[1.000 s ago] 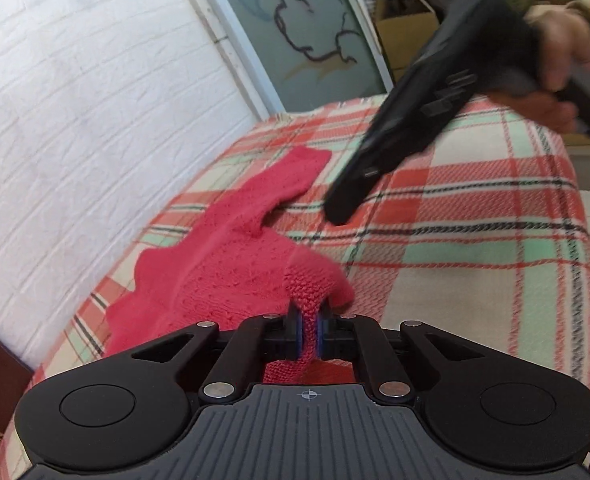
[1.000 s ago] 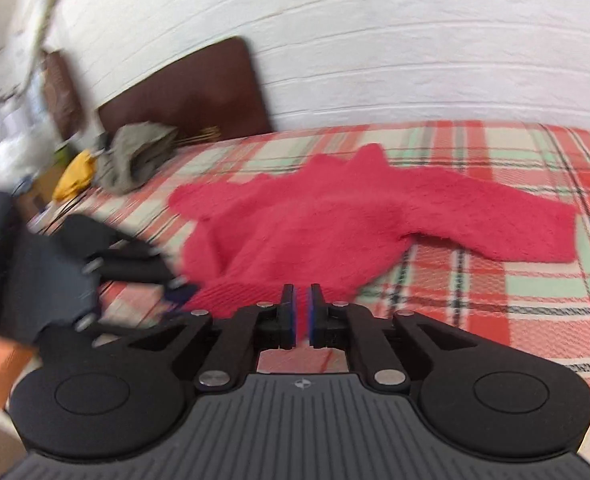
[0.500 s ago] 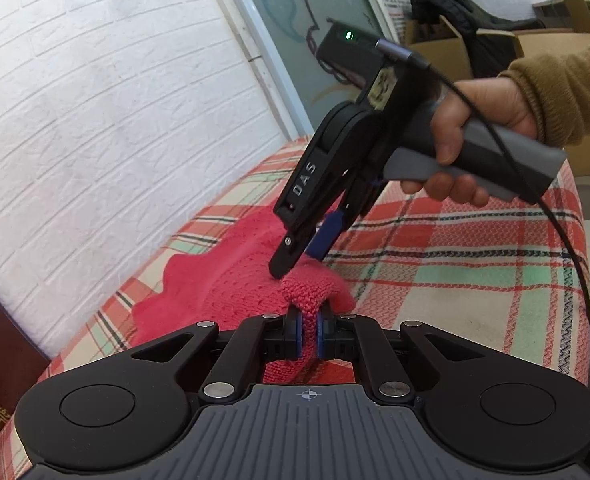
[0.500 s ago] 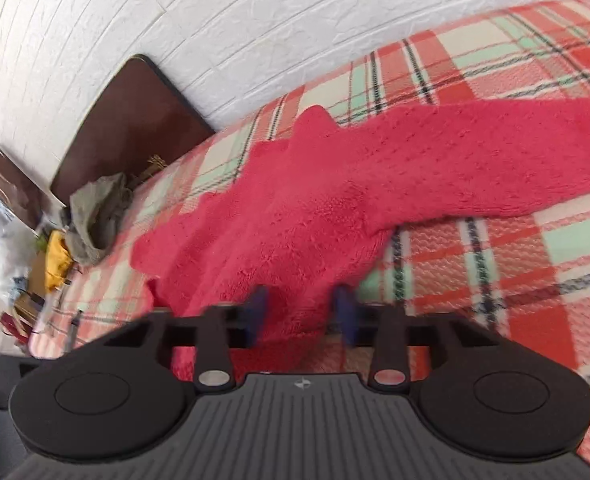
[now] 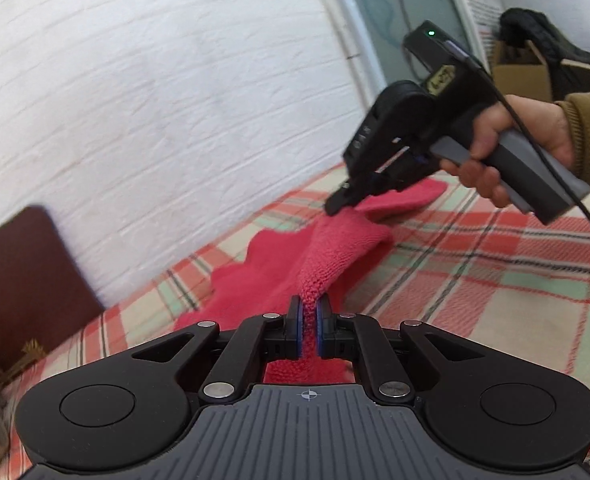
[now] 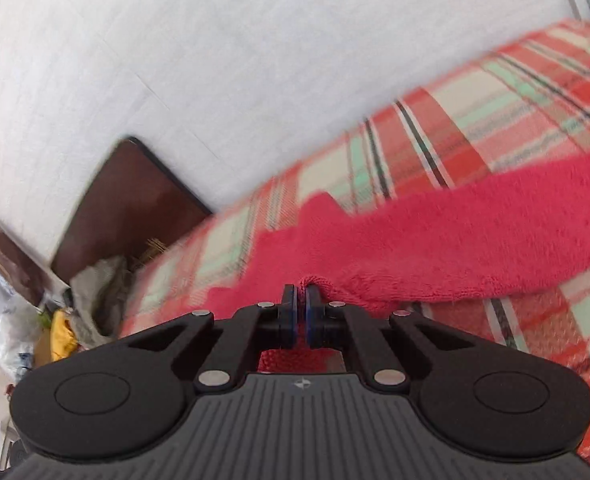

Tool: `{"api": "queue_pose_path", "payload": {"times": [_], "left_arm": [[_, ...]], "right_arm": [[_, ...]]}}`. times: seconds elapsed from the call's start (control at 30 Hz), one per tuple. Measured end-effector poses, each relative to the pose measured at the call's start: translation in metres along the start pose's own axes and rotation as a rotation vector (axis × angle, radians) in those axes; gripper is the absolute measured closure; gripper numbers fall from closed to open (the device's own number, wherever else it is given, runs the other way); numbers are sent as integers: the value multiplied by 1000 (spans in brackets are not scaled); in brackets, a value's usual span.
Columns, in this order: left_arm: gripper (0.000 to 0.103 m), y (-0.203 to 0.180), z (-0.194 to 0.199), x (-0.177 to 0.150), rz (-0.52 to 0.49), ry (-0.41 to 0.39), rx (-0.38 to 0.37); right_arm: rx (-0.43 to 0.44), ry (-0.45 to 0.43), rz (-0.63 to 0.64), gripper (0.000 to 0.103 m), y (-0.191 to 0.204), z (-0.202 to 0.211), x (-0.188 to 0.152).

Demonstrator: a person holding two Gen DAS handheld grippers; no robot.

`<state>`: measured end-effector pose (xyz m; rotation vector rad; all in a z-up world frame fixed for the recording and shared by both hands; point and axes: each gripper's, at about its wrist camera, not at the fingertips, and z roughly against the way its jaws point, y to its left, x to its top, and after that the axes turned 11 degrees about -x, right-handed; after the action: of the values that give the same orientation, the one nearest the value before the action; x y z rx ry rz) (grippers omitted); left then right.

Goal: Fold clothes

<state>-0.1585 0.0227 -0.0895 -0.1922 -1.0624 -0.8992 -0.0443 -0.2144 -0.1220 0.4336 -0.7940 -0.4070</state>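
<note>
One red knitted sweater (image 5: 335, 248) lies along the bed (image 5: 495, 280) near its wall-side edge. It looks soft, limp and light, so it should drape and stretch; hems and corners seem the best holds. Two tools work it: the left hand-held gripper (image 5: 309, 322) pinches a raised fold, and the right hand-held gripper (image 6: 299, 312), though blurred, appears clamped on another edge.

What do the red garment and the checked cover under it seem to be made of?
Red garment: probably a soft knit, maybe wool or acrylic; fine loops show, matte and fuzzy. Checked cover: likely a woven blanket or sheet, cotton-like; the weave lines are visible, matte and flat. The exact fibre cannot be told.
</note>
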Motion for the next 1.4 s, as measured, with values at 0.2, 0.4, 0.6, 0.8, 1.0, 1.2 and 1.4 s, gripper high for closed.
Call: {"api": "queue_pose_path", "payload": {"times": [0.2,0.4,0.6,0.8,1.0,1.2,1.4], "left_arm": [[101,9,-19,-19,53,80,40],[97,23,-13,-23,115,80,49],[95,35,-17,-23,136,86,72],[93,49,-12,-26,209,74,110],[92,50,-5,-29,213,73,125],[91,56,-1,-33,249,67,151],[87,60,5,-37,279,58,162]], "right_arm": [[27,59,-55,87,-13,-14,-10],[107,-72,58,65,-17,34,-11],[68,-99,514,65,13,51,-44],[40,-162,801,63,41,49,-62],[45,-165,981,55,66,36,-69],[19,-95,1010,97,68,32,-76],[58,-70,870,98,56,63,-76]]}}
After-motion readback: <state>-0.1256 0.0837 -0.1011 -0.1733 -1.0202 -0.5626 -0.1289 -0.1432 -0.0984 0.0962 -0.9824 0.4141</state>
